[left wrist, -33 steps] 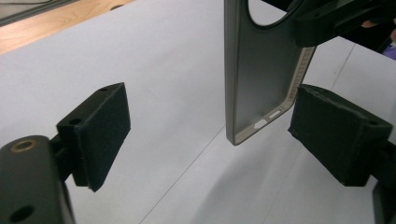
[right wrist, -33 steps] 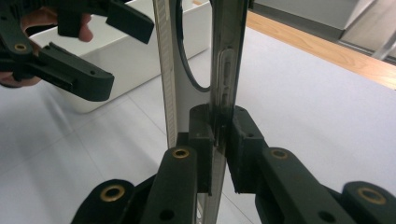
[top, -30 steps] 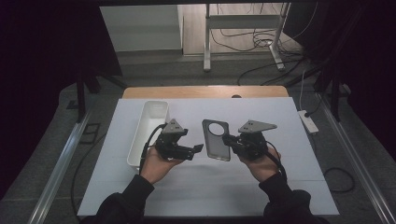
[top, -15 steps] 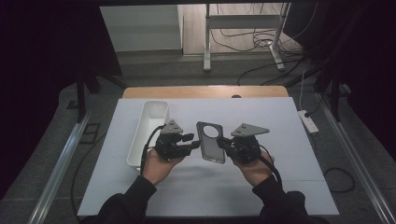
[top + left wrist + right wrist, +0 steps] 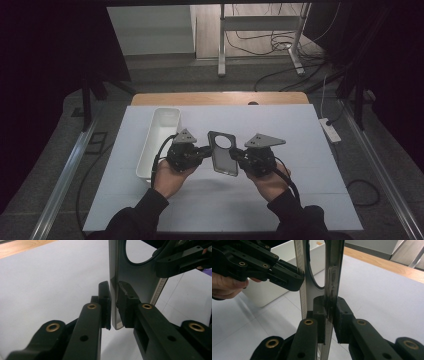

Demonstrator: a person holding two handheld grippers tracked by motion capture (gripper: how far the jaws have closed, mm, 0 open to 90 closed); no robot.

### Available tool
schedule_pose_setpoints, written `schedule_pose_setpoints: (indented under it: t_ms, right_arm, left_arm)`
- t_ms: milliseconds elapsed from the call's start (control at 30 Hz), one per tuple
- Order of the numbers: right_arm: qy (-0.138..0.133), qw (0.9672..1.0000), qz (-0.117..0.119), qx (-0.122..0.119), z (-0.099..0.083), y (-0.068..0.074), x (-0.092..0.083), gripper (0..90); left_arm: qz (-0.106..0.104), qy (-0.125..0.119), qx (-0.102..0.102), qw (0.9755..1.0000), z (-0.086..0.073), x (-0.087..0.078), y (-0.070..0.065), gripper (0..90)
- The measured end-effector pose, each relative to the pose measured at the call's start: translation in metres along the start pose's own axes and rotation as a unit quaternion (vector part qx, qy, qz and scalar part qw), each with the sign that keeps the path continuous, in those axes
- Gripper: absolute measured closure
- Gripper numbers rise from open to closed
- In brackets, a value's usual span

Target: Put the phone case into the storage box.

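A dark grey phone case (image 5: 223, 152) with a round camera hole is held up over the white table mat, between my two grippers. My left gripper (image 5: 207, 150) has just been closing its jaws, and in the left gripper view its pads (image 5: 105, 302) now press on the case's left edge (image 5: 113, 277). My right gripper (image 5: 235, 156) stays shut on the opposite edge, where the right gripper view shows its pads (image 5: 320, 310) clamping the thin rim (image 5: 334, 270). That view also takes in the left gripper (image 5: 287, 277) farther off, at the case's far side.
A long white tray (image 5: 160, 140) lies on the mat just left of my left hand. The mat's far edge meets a wooden table strip (image 5: 220, 98). A power strip (image 5: 330, 130) lies off the mat at the right.
The right gripper has lifted the case off the mat and carried it slightly left. The left gripper's jaws, wide apart before, have closed onto its left edge.
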State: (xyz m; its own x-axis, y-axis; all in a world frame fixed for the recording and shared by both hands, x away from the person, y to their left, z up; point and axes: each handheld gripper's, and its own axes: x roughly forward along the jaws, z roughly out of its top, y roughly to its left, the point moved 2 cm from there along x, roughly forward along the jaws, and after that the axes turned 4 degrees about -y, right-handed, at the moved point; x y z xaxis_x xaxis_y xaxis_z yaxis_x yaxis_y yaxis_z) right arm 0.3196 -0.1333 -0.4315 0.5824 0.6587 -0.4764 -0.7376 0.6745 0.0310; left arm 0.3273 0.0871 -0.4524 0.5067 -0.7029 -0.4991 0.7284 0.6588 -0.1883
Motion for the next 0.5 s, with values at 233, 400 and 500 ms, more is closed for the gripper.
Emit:
schedule_pose_setpoints:
  t_ms: [233, 400, 500]
  right_arm:
    - [0.003, 1.0000, 0.001, 0.003, -0.0009, 0.0029, 0.0018, 81.6]
    - [0.001, 0.9999, 0.009, 0.010, -0.0016, 0.0035, 0.0022, 81.2]
    - [0.000, 0.9997, 0.018, 0.014, -0.0022, 0.0053, 0.0034, 80.4]
  left_arm:
    - [0.002, -0.004, -0.006, 1.0000, 0.0007, -0.0015, 0.0007, 83.2]
    - [0.007, -0.008, -0.015, 0.9998, 0.0016, -0.0034, 0.0016, 85.8]
    - [0.017, -0.012, -0.019, 0.9996, 0.0019, -0.0043, 0.0018, 87.4]
